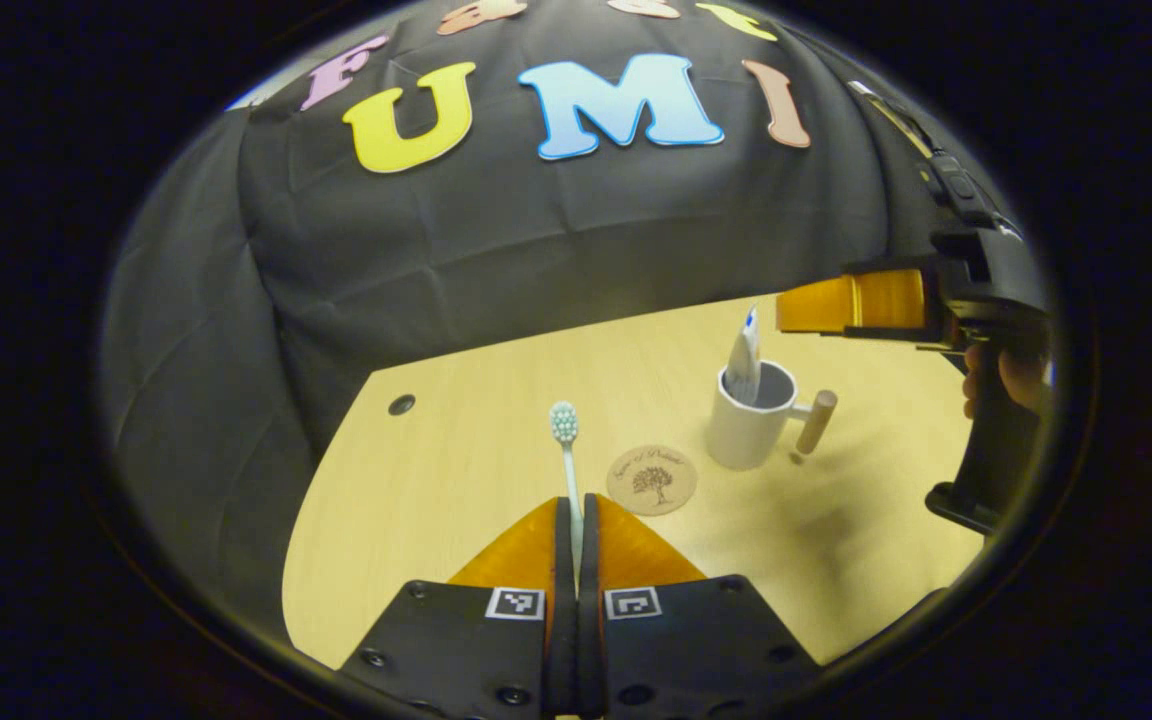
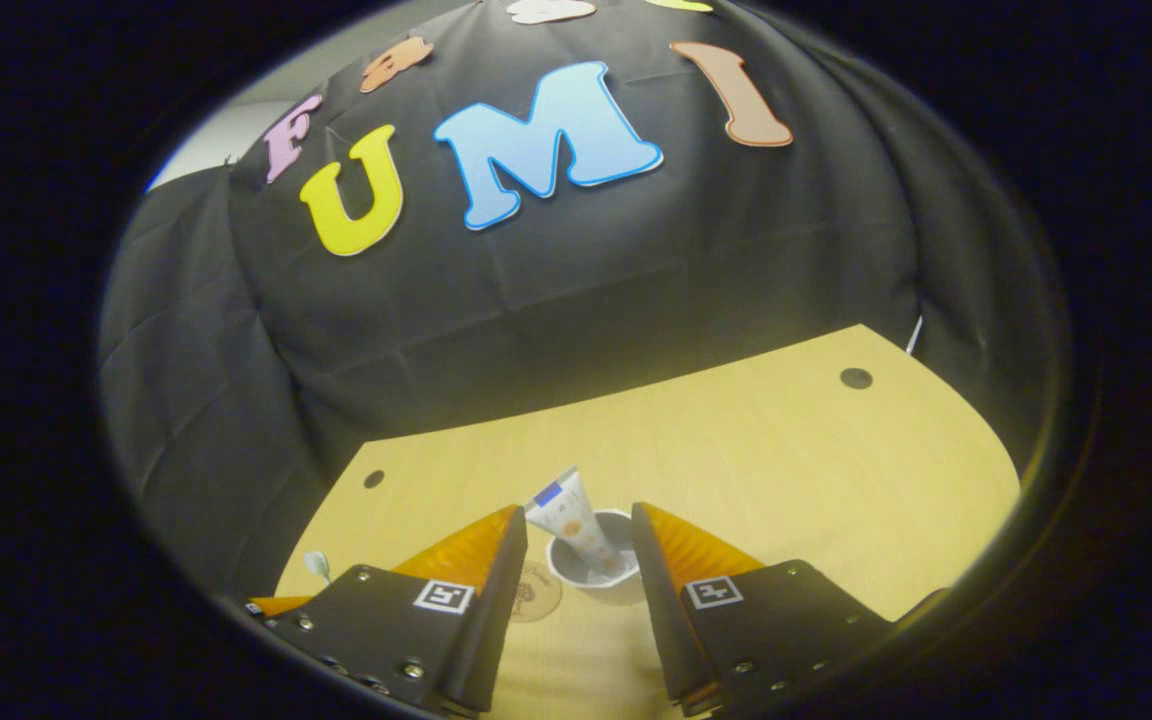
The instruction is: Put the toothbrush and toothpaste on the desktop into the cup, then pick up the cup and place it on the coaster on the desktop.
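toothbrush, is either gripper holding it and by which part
The left gripper is shut on the toothbrush, gripping its handle, head pointing forward. The right gripper is open above the cup, holding nothing.

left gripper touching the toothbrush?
Touching. The left gripper view shows the left gripper with both fingers closed on the toothbrush handle, its head sticking out above the desktop.

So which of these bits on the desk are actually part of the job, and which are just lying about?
Part of the job:
- toothbrush, clamped in the left gripper
- toothpaste, already standing in the cup
- coaster, bare on the desk
- right gripper, open above the cup

Just there:
- desk with its round holes
- black cloth wall
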